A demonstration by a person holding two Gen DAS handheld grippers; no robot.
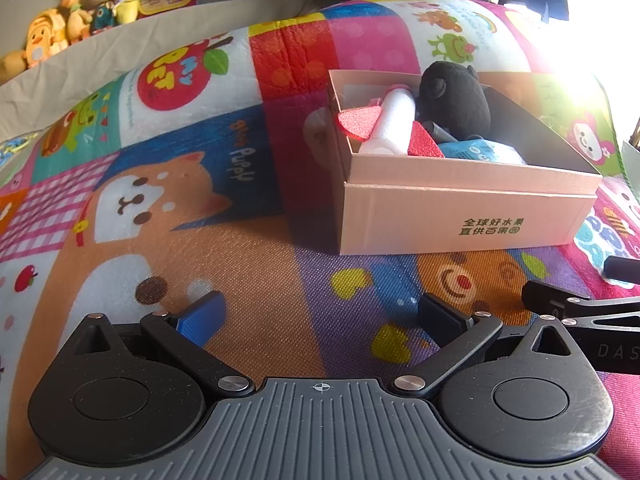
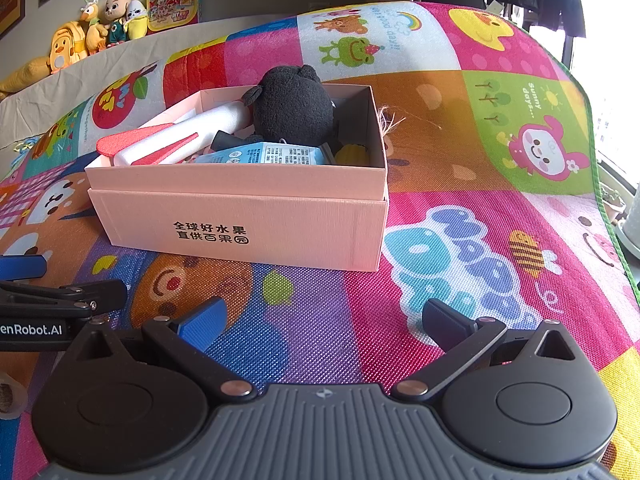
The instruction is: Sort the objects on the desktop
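Observation:
A pink cardboard box (image 1: 464, 212) (image 2: 240, 224) stands on the colourful play mat. Inside it lie a black plush toy (image 1: 452, 100) (image 2: 294, 106), a white foam rocket with red fins (image 1: 390, 122) (image 2: 180, 138), a blue packet (image 1: 478, 152) (image 2: 264, 155) and a small yellow item (image 2: 351, 155). My left gripper (image 1: 320, 314) hovers open over the mat, short of the box and to its left, holding nothing. My right gripper (image 2: 324, 322) is open too, in front of the box's near wall, with nothing between its fingers.
Several plush toys (image 1: 76, 12) (image 2: 100, 28) and a picture card (image 2: 174, 2) line a ledge at the back left. The mat's edge (image 2: 600, 184) drops off at the right near a bright window. A roll of tape (image 2: 8, 396) lies at the lower left.

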